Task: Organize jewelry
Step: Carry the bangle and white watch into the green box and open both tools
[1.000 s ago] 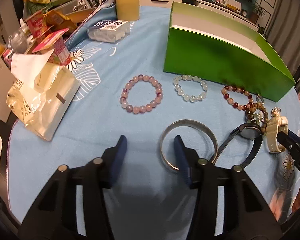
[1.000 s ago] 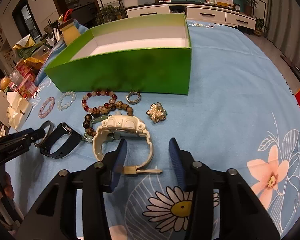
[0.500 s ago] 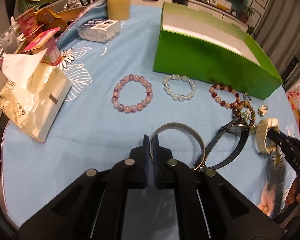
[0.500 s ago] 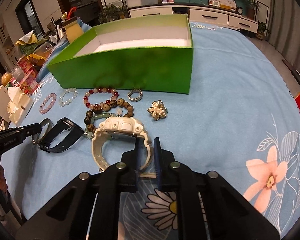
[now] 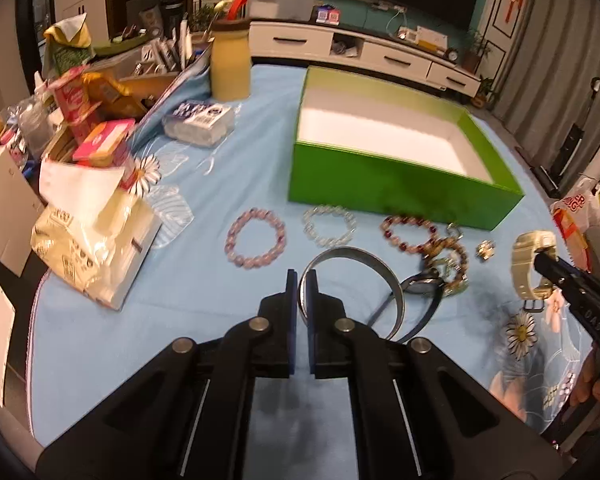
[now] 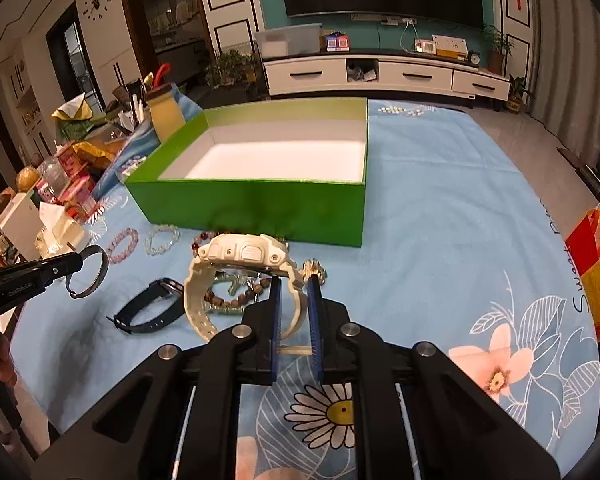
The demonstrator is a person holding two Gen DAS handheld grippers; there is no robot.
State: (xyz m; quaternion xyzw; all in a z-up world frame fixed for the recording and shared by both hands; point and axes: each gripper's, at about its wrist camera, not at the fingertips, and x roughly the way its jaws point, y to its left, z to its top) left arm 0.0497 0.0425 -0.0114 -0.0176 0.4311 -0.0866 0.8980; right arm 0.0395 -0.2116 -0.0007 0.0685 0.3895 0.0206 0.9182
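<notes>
blue floral cloth is covering the worktop (image 6: 440, 208), with an empty green box (image 6: 260, 204) lying behind loose bracelets. left tool (image 5: 302, 286) is pinching a metal bangle (image 5: 356, 256) above the cloth. right tool (image 6: 294, 294) is clamping a white watch (image 6: 240, 254) by its strap.

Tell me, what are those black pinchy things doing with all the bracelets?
A person is tidying jewelry with two grippers. The left gripper is shut on a silver bangle, and the right gripper is shut on a white watch. Both are lifted off the blue cloth. The green box is open and empty. Bead bracelets lie in front of it.
</notes>
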